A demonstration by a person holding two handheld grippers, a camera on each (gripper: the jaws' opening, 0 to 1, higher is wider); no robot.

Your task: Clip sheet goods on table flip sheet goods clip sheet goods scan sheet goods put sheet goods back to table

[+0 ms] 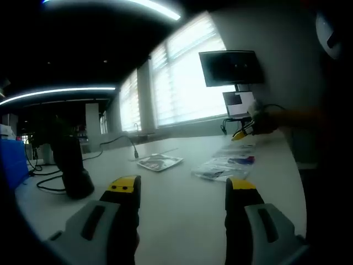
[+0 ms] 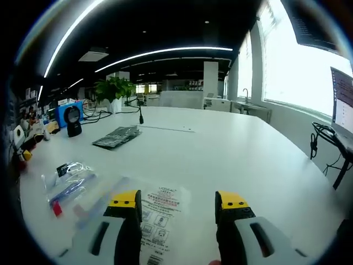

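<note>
Several sheet packets lie on the white table [image 1: 182, 221]. In the left gripper view a silvery packet [image 1: 160, 162] and clear plastic packets [image 1: 223, 165] lie ahead of my left gripper [image 1: 182, 185], which is open and holds nothing. Far right in that view a hand holds my right gripper [image 1: 241, 134] low over the table. In the right gripper view my right gripper [image 2: 178, 201] is open just above a clear printed bag [image 2: 160, 212]. A clear packet with red and blue items [image 2: 69, 185] lies to its left, and the silvery packet [image 2: 117, 136] lies farther off.
A black scanner stands on the table [image 1: 71, 165] [image 2: 73, 118], with cables around it. A blue box [image 1: 11, 163] sits at the left edge. A monitor [image 1: 229, 67] and a laptop [image 2: 342, 105] stand by the window. A plant [image 2: 113, 88] is at the far end.
</note>
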